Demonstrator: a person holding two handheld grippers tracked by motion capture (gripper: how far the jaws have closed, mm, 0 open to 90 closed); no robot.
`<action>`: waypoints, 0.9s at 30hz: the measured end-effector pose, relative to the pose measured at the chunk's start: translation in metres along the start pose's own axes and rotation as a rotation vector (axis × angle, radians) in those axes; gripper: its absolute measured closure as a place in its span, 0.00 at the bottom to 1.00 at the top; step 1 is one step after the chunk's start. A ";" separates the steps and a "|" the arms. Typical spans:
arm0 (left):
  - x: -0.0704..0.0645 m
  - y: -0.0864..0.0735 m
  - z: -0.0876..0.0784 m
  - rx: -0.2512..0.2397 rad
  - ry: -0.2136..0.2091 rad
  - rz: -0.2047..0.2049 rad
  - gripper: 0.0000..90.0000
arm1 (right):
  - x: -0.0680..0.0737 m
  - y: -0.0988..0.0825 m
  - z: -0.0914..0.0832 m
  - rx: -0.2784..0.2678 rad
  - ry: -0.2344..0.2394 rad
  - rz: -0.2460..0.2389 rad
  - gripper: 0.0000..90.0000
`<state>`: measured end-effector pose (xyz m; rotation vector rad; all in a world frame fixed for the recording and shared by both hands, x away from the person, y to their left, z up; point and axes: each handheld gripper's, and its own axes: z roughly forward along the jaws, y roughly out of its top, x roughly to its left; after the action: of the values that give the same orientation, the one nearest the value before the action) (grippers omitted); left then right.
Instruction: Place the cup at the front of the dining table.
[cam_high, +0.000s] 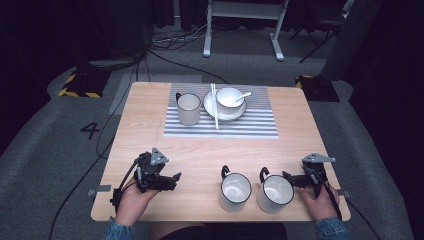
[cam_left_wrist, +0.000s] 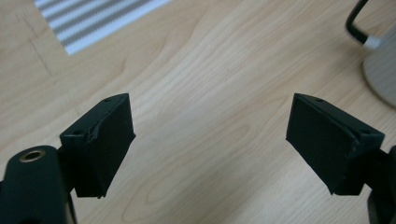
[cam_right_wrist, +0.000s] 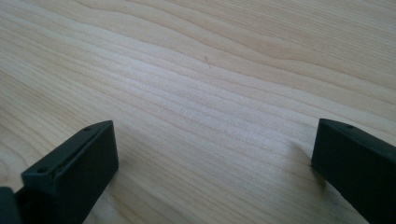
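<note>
Two mugs, one (cam_high: 235, 191) at the tabletop's (cam_high: 200, 155) six o'clock and one (cam_high: 275, 193) at five, still wait off the striped mat (cam_high: 250, 127), where one mug (cam_high: 188, 108) already stands, while both left gripper (cam_high: 175, 178) and right gripper (cam_high: 286, 176) rest with jaws spread, empty.

You're looking at two white mugs (cam_high: 235, 191) (cam_high: 275, 194) with black rims and handles on a pale wood-grain table (cam_high: 200, 155), a grey-and-white striped mat (cam_high: 250, 125), and you're holding black grippers (cam_high: 172, 179) (cam_high: 289, 178).
</note>
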<state>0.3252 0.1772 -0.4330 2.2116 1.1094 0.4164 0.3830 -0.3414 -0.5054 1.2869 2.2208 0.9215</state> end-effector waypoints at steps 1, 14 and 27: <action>0.000 -0.004 0.001 0.010 -0.004 -0.013 0.17 | 0.000 0.000 0.000 0.000 0.000 0.000 0.01; 0.019 -0.035 0.020 0.115 0.015 -0.071 0.17 | 0.000 0.000 0.000 0.001 0.001 0.001 0.01; 0.020 -0.042 0.030 0.208 0.049 -0.077 0.16 | 0.000 0.000 0.000 0.001 0.001 0.001 0.01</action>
<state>0.3277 0.2007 -0.4832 2.3384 1.3118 0.3373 0.3829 -0.3414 -0.5053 1.2881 2.2216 0.9213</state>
